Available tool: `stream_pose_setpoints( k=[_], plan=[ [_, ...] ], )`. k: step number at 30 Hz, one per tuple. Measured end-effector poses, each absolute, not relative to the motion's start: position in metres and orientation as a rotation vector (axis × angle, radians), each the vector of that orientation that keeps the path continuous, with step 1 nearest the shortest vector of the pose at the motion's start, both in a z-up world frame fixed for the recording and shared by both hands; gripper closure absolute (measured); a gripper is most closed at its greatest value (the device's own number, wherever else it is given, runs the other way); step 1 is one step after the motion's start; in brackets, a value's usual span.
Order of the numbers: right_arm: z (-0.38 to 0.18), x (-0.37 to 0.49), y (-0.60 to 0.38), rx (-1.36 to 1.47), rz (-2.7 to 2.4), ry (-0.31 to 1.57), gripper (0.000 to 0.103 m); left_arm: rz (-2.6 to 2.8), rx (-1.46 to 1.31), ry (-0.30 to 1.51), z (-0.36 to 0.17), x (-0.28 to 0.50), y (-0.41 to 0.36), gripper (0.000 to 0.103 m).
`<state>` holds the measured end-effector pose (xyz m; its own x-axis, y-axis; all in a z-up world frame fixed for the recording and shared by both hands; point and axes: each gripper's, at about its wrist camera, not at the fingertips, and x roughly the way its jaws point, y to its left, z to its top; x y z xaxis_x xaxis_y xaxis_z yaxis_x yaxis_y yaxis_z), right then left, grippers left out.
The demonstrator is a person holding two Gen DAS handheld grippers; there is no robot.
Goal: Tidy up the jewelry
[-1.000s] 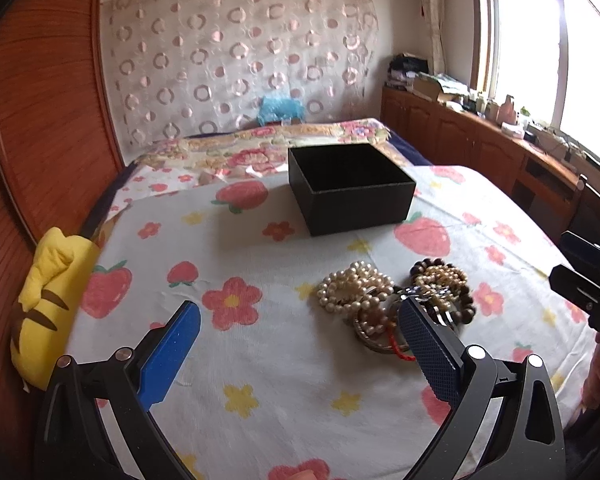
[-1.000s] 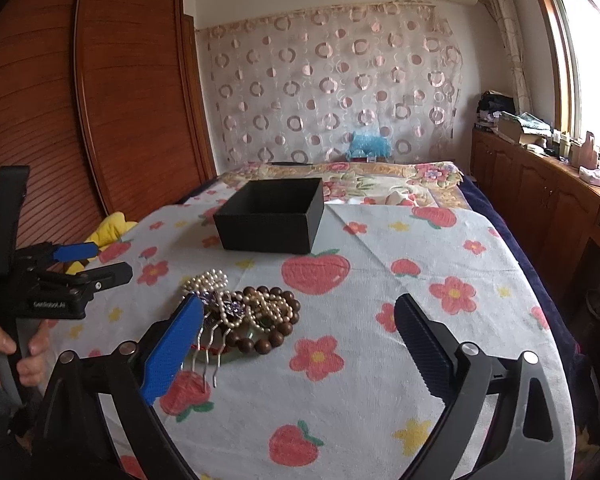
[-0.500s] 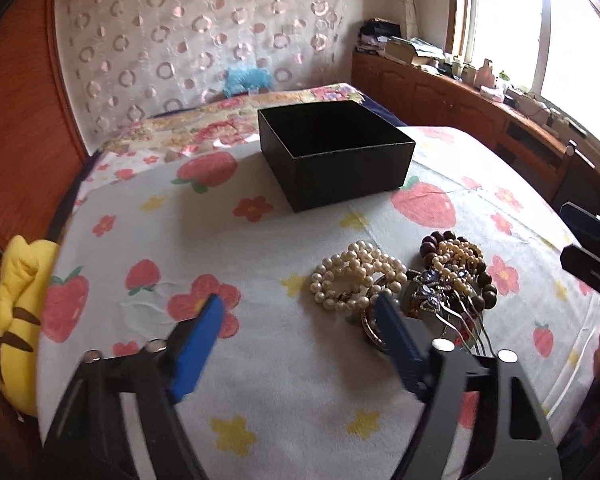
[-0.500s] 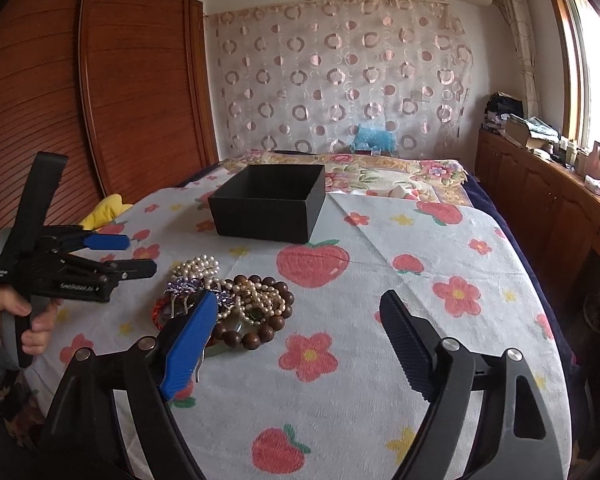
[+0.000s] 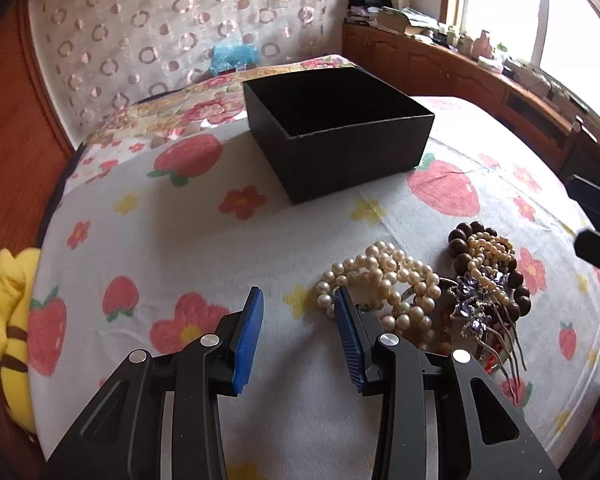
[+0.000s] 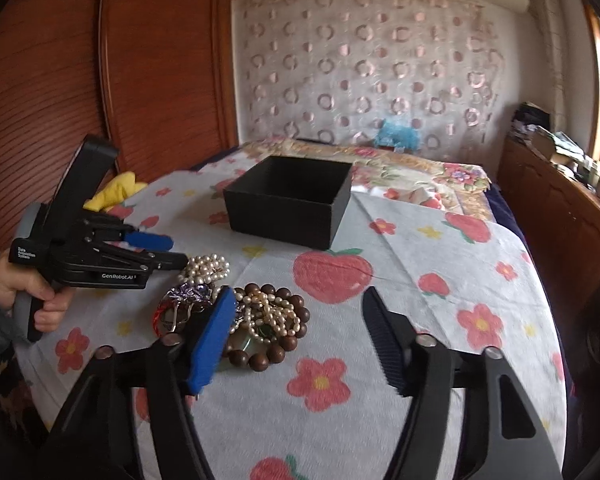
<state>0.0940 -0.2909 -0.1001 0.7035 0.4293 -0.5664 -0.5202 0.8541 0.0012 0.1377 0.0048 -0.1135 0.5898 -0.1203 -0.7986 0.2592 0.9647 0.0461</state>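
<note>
A heap of jewelry lies on the strawberry-print cloth: a white pearl bracelet, a brown wooden bead bracelet and a purple hair comb. It also shows in the right wrist view. An open black box stands beyond it, empty as far as I see. My left gripper is low, just left of the pearl bracelet, open with jaws partly narrowed and empty. My right gripper is open and empty, its left finger over the heap's near side.
A yellow plush toy lies at the bed's left edge by the wooden wardrobe. A wooden cabinet with clutter runs along the right under the window. A blue plush sits by the curtain.
My left gripper has moved down and forward toward the pearl bracelet, and its jaws have narrowed. My right gripper has moved closer to the heap.
</note>
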Motion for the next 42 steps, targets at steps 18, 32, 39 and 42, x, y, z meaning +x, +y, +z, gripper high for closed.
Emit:
stream_pose_setpoints(
  k=[18, 32, 39, 42],
  plan=[
    [-0.114, 0.124, -0.276, -0.210, 0.598, 0.715, 0.050, -0.273, 0.276, 0.953, -0.111, 0.160, -0.017, 0.096],
    [-0.125, 0.125, -0.253, -0.262, 0.688, 0.788, 0.079, -0.203, 0.191, 0.755, -0.046, 0.124, -0.011, 0.096],
    [-0.130, 0.139, -0.247, -0.279, 0.696, 0.821, 0.080, -0.206, 0.179, 0.676, -0.017, 0.112, -0.015, 0.096],
    [-0.131, 0.144, -0.243, -0.308, 0.693, 0.826, 0.080, -0.205, 0.180, 0.652, -0.007, 0.109, -0.015, 0.096]
  ],
)
